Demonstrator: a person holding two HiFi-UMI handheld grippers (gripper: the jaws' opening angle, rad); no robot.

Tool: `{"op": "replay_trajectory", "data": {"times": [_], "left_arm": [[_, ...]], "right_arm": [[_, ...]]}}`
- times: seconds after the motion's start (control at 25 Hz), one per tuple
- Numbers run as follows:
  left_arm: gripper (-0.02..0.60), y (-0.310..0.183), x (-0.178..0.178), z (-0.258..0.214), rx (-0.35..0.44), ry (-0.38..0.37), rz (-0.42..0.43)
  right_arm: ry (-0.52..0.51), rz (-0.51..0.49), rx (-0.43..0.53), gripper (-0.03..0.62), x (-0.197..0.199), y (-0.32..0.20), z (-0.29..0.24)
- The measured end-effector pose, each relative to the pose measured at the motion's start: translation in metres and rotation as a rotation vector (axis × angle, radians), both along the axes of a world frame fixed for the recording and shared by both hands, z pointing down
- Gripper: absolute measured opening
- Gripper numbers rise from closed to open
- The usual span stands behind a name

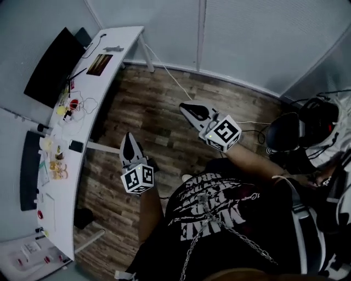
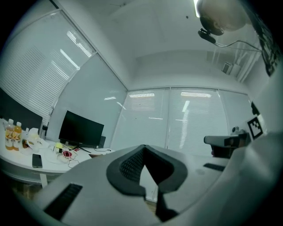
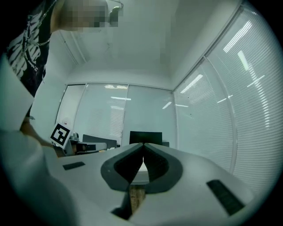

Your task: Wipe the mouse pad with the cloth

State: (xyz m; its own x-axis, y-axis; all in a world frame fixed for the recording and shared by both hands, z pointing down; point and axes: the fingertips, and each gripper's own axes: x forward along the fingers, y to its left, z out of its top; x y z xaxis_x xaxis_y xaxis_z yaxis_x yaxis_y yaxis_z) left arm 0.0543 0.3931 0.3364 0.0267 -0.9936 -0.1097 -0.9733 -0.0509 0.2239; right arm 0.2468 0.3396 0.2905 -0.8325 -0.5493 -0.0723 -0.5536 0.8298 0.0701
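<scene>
With the left gripper (image 1: 128, 138) and right gripper (image 1: 186, 108) both shut on nothing, well apart from the desk (image 1: 104, 66) at left, the cloth may be pushed rather than gripped.

Head view was dim with a cool grey cast, and barrel distortion bent the counter (image 1: 129, 35). Both gripper views were fisheye with black corners. The ceiling light (image 2: 197, 6) glared and streaks reflected on the blinds (image 3: 247, 88). The left gripper (image 2: 144, 148) looked soft up close.
</scene>
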Motion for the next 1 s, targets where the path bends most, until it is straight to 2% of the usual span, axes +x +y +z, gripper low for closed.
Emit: {"op": "replay_trajectory", "data": {"times": [0.08, 0.16, 0.28, 0.36, 0.48, 0.64, 0.8, 1.0], "left_arm": [[0.005, -0.005, 0.006, 0.001, -0.003, 0.025, 0.008], [0.006, -0.012, 0.03, 0.0, 0.0, 0.031, 0.024], [0.006, -0.025, 0.067, -0.006, 0.013, 0.001, 0.061], [0.006, -0.027, 0.075, -0.009, 0.022, -0.015, 0.086], [0.006, -0.03, 0.063, -0.012, 0.028, -0.04, 0.104], [0.006, -0.033, 0.036, -0.003, -0.001, -0.021, 0.051], [0.006, -0.033, 0.024, -0.005, 0.031, -0.042, 0.043], [0.006, -0.047, -0.02, 0.019, -0.075, -0.042, -0.075]], "right_arm": [[0.021, 0.0, 0.002, 0.002, 0.006, 0.006, 0.0], [0.023, 0.005, -0.001, 0.002, 0.03, 0.008, 0.004], [-0.007, 0.031, -0.005, 0.002, 0.068, 0.009, 0.005], [-0.019, 0.044, -0.002, 0.002, 0.073, 0.008, 0.005], [-0.02, 0.041, -0.005, 0.002, 0.053, -0.001, 0.01], [-0.032, -0.013, -0.036, 0.002, 0.027, -0.026, 0.019], [-0.054, -0.033, -0.062, 0.002, 0.02, -0.058, 0.025], [-0.07, -0.059, -0.082, 0.002, 0.0, -0.097, 0.032]]}}
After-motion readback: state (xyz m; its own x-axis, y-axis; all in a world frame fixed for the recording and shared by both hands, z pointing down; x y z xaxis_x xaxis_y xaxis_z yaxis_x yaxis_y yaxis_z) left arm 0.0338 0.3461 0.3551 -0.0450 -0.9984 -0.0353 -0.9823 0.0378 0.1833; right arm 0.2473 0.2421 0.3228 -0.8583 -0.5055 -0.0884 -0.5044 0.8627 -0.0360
